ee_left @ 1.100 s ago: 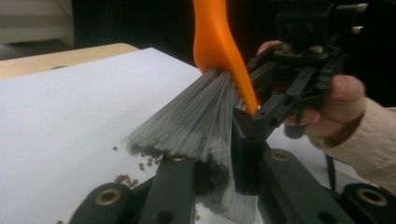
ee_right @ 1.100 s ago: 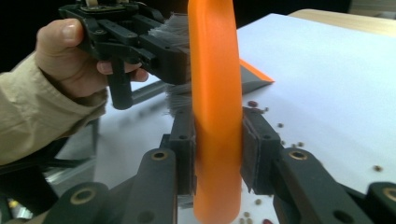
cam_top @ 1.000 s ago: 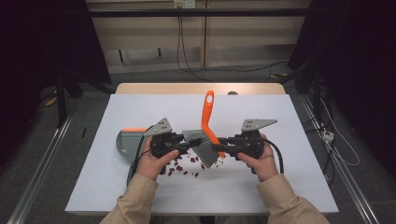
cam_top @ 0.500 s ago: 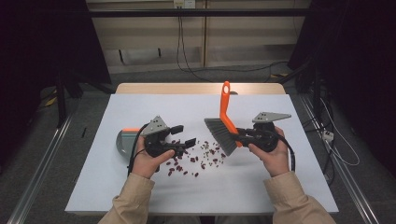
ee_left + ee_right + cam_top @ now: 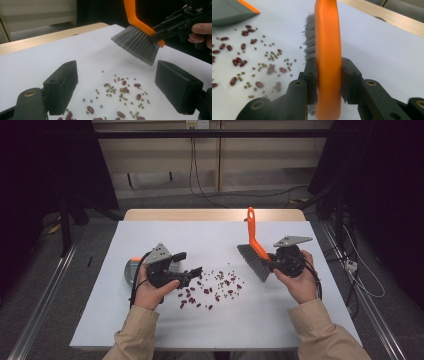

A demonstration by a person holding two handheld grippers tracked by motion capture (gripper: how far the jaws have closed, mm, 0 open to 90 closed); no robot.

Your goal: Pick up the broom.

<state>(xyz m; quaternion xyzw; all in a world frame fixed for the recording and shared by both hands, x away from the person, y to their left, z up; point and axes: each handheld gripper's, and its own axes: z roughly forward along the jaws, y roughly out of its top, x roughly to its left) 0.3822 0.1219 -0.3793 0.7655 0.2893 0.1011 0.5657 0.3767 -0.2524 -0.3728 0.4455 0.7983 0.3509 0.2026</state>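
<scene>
Red beans and small green ones point(image 5: 210, 287) lie scattered on the white table point(image 5: 300, 320). My right gripper point(image 5: 272, 263) is shut on the orange handle of a hand brush point(image 5: 251, 230), whose grey bristles point(image 5: 252, 261) hang just right of the beans. In the right gripper view both pads clamp the brush handle point(image 5: 328, 50). My left gripper point(image 5: 190, 263) sits left of the beans; its jaws have just been opening and stand open point(image 5: 117, 85) with nothing held, the beans point(image 5: 120, 92) lying beyond them. A grey dustpan with an orange edge point(image 5: 131, 270) lies beneath the left hand.
The dustpan's corner point(image 5: 229, 10) lies past the beans point(image 5: 244, 60) in the right gripper view. A wooden strip point(image 5: 210, 215) runs along the table's far edge. Cables and metal rails lie on the floor around the table.
Both grippers met at the brush in the middle a second ago. The left jaws have opened and drawn back left, and the right gripper has carried the brush to the right.
</scene>
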